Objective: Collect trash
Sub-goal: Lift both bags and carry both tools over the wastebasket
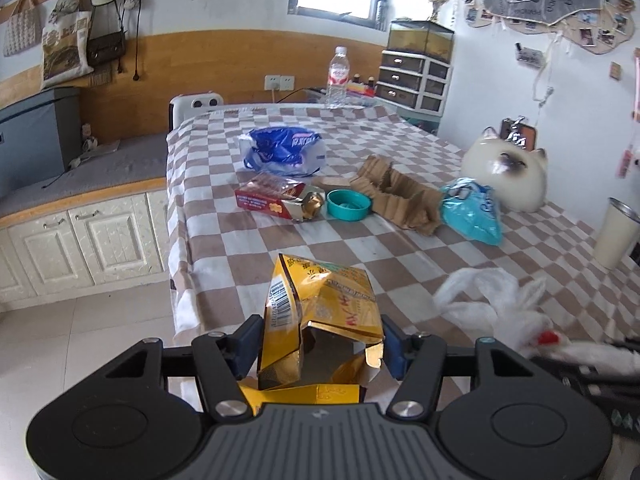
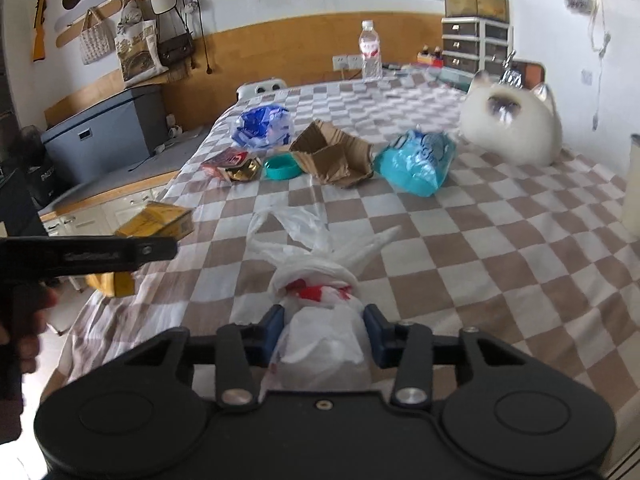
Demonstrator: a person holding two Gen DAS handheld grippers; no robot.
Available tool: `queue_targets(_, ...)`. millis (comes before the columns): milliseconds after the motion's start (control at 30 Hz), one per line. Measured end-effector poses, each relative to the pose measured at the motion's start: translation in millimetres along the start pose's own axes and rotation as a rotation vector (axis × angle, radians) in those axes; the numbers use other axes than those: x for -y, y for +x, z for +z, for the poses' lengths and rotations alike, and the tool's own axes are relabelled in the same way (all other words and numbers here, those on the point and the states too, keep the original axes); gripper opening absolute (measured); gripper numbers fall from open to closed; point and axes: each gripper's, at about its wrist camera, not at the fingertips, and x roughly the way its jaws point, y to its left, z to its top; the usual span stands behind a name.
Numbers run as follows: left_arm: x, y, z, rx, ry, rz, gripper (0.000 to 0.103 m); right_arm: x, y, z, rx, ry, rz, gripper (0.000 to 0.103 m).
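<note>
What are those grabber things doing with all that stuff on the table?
A person is picking up trash. The left gripper squeezes a crumpled yellow snack box. The right gripper has a white plastic bag between its fingers. More wrappers and a torn cardboard box wait on the checkered tablecloth.

L gripper (image 1: 320, 350) jaws clamped; R gripper (image 2: 324, 330) jaws gripping.
</note>
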Motion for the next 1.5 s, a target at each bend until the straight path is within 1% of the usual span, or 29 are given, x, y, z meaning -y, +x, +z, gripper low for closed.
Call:
queue_targets(167, -4, -26, -5, 0.037, -0.013, -0.011, 0.061, 0, -16, 2, 0.07, 0.044, -0.014, 0.042)
queue_targets(400, -12, -63, -13, 0.089, -0.035, -0.02, 0.061, -20, -39, 7, 0.168, 0.029, -0.031, 0.042)
queue_targets(600, -29, -88, -21, 0.112, -0.05, 0.011, 0.061, -50, -48, 6, 0.206, -0.001, -0.008, 0.042)
queue_targets(833, -67, -111, -36, 0.119, -0.095, 0.065, 0.061, -89, -53, 2, 0.229, -0.015, 0.04, 0.041)
queue_targets(1000, -101, -125, -52, 0.115, -0.139, 0.118, 0.061, -122, -47, -3, 0.224, -0.04, 0.083, 0.042)
queue_targets(1200, -146, -138, -71, 0.102, -0.198, 0.176, 0.061, -168, -32, -13, 0.185, -0.077, 0.144, 0.042)
queue_targets(1500, -211, -146, -101, 0.064, -0.298, 0.236, 0.061, -245, 0, -33, 0.091, -0.137, 0.219, 0.042)
